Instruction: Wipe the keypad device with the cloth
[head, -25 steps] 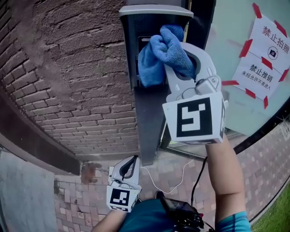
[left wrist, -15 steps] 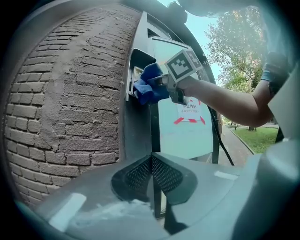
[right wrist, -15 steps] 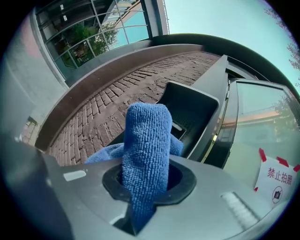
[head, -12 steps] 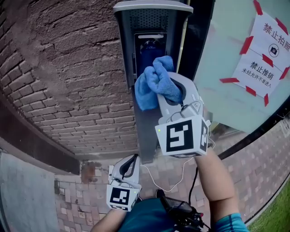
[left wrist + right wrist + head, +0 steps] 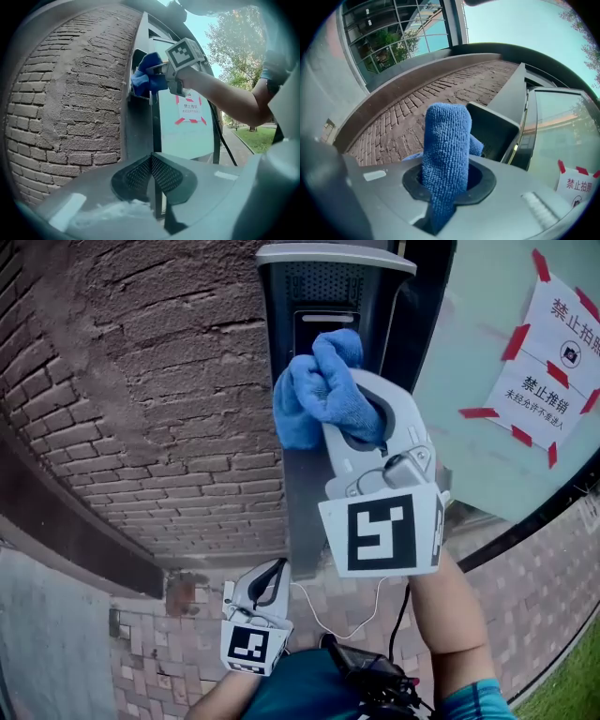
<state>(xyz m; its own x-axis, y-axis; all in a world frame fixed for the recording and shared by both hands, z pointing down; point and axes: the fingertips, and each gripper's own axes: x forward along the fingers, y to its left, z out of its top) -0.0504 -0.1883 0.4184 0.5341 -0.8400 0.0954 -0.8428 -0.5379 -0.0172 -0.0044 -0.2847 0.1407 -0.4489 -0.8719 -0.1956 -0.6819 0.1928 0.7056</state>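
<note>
**Cloth up at keypad, wipe under way**

Nearest, low by the person's body: left gripper [image 5: 151, 174], jaws clenched together on nothing, idle, well apart from the work. A white cable [image 5: 349, 620] trails near it over the paving.

Further up, right gripper [image 5: 445, 180] is clamped on the cloth [image 5: 314, 390], a blue bunch folded over and sticking out past the jaws. The cloth sits at the recessed front of the keypad device [image 5: 323, 282], under its hood, and looks to be touching.

Handling, as a judgement: the cloth is soft, light and limp, best held at the bunched middle as it is now. The device is rigid and fixed, its screen probably delicate, so light pressure.

Count: two grippers, one cloth, one keypad device. Far left is a brick wall [image 5: 141, 381]; far right, one taped notice [image 5: 553, 357] on glass.
</note>
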